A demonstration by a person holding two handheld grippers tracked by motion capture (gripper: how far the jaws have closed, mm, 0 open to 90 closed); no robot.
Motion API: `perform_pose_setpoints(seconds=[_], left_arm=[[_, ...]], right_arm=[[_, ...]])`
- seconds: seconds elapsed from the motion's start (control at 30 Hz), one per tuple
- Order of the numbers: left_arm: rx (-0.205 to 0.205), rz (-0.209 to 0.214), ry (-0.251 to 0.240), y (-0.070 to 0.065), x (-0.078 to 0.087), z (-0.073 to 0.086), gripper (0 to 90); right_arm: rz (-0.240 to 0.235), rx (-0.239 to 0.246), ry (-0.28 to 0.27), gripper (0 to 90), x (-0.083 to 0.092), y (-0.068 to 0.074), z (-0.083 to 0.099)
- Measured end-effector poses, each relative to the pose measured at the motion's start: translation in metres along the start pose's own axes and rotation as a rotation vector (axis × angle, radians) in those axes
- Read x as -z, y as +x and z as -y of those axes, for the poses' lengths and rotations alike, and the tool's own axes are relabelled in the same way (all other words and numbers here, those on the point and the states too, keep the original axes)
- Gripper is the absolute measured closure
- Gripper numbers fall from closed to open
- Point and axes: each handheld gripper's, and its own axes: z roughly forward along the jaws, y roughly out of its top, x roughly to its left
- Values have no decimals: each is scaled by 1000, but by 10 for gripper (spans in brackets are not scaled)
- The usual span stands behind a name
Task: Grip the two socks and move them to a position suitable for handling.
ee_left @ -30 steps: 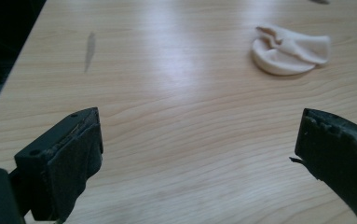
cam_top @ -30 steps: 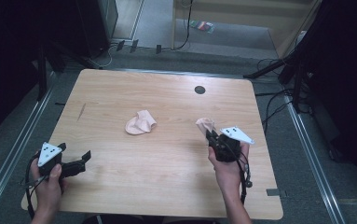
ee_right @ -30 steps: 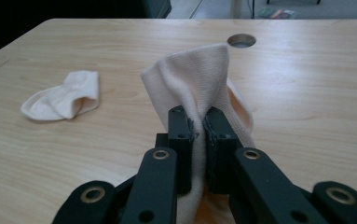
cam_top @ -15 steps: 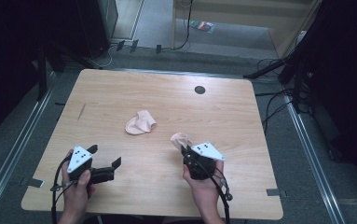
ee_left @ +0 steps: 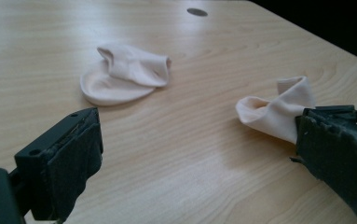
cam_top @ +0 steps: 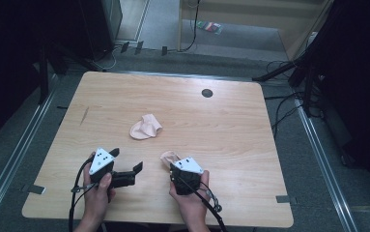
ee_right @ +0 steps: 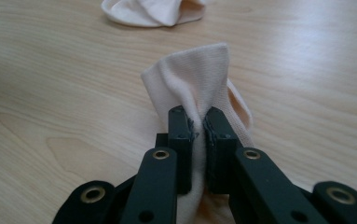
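Right claw (ee_right: 197, 128) clamped tight on a sock (ee_right: 199, 79), cloth pinched between both jaws, cuff end poking out past the tips and flopping toward the table (cam_top: 250, 125). Seen from above, same claw (cam_top: 177, 169) low over the near edge, held sock (cam_top: 168, 157) bunched just ahead of it and touching the wood. Left claw (cam_top: 124, 166) just beside it to the left, jaws spread wide and gripping nothing, bare wood in the gap. From the left claw's own camera, held sock (ee_left: 274, 112) lying right of the gap, near the right-hand jaw, its open mouth turned toward the gap.

Farther out, ahead of both claws and well apart from them: second sock (cam_top: 145, 128), crumpled flat, untouched. Beyond that, a dark round hole (cam_top: 206, 93) in the tabletop.

Step in hand, by the look of it: first sock carried in and set down close, second grip not yet made. Next move likely calls for the open left claw to slide in on the free cuff end and close there, well clear of the right jaws, so the sock can be stretched flat. Risk: nipping both layers, or only a thin edge that slips.
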Motion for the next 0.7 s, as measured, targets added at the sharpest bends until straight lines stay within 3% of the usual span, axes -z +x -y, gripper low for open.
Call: perform_pose_setpoints(seconds=[0.03, 0.07, 0.13, 0.2, 0.27, 0.33, 0.37, 0.4, 0.43, 0.53, 0.57, 0.7], left_arm=[[-13, 16, 14, -2, -3, 5, 13], [-13, 16, 14, -2, -3, 5, 13], [-39, 19, 37, -3, -5, 9, 13], [-39, 22, 47, -1, -6, 11, 13], [-21, 29, 50, 2, -6, 12, 13], [-25, 33, 55, 4, -5, 12, 13], [-28, 36, 60, 5, -5, 12, 13], [-27, 39, 60, 5, -5, 12, 13], [-23, 38, 61, 5, -6, 12, 13], [-31, 39, 70, 6, -7, 13, 13], [-35, 39, 81, 5, -8, 13, 13], [-37, 43, 83, 5, -9, 14, 13]], right_arm=[[-30, -16, 11, 767, -5, 3, 3], [-30, -16, 11, 767, -5, 3, 3], [-83, -24, 25, 566, -8, 4, 3], [-131, -38, 13, 480, -1, 0, 1], [-146, -74, -39, 567, 15, -21, -4], [-139, -73, -54, 609, 20, -29, -5], [-116, -56, -68, 690, 24, -43, -5], [-116, -56, -68, 690, 24, -43, -5], [-155, -66, -52, 729, 23, -52, -5], [-138, -40, -12, 715, 19, -54, -5], [-150, -53, 19, 674, 11, -54, -1], [-165, -43, 30, 607, 3, -51, 4]])
